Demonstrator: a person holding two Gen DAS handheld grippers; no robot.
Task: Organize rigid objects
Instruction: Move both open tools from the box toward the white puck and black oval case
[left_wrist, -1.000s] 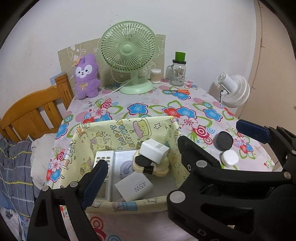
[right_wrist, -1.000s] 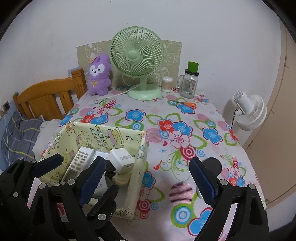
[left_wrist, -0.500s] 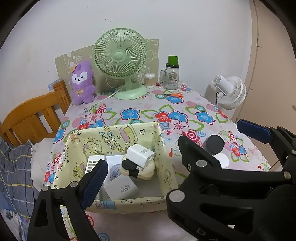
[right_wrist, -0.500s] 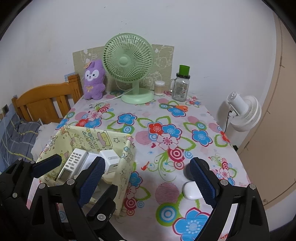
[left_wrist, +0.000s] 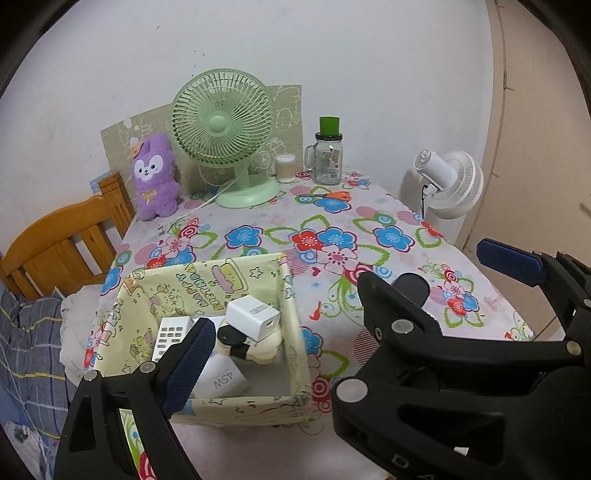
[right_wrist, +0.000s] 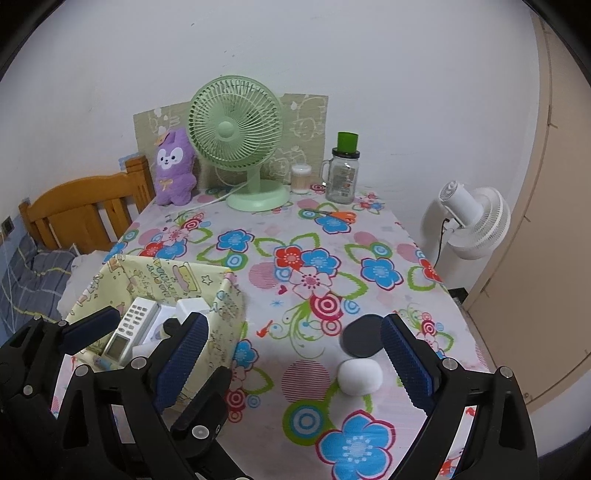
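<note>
Across the left wrist view, lower left of centre, the yellow fabric box (left_wrist: 293, 354) already holds a remote (left_wrist: 170, 334), white chargers (left_wrist: 252, 316) and other small items. The left gripper (left_wrist: 338, 325) is spread and empty near it, with a black disc (left_wrist: 413, 288) peeking out right of centre.

Lower right in the right wrist view, the right gripper (right_wrist: 293, 363) is also spread and empty, framing the black disc (right_wrist: 360, 339) and a white oval case (right_wrist: 360, 376) on the floral tablecloth (right_wrist: 314, 236). Probably the step in hand is collecting these two; next, lower onto the case and close.
</note>
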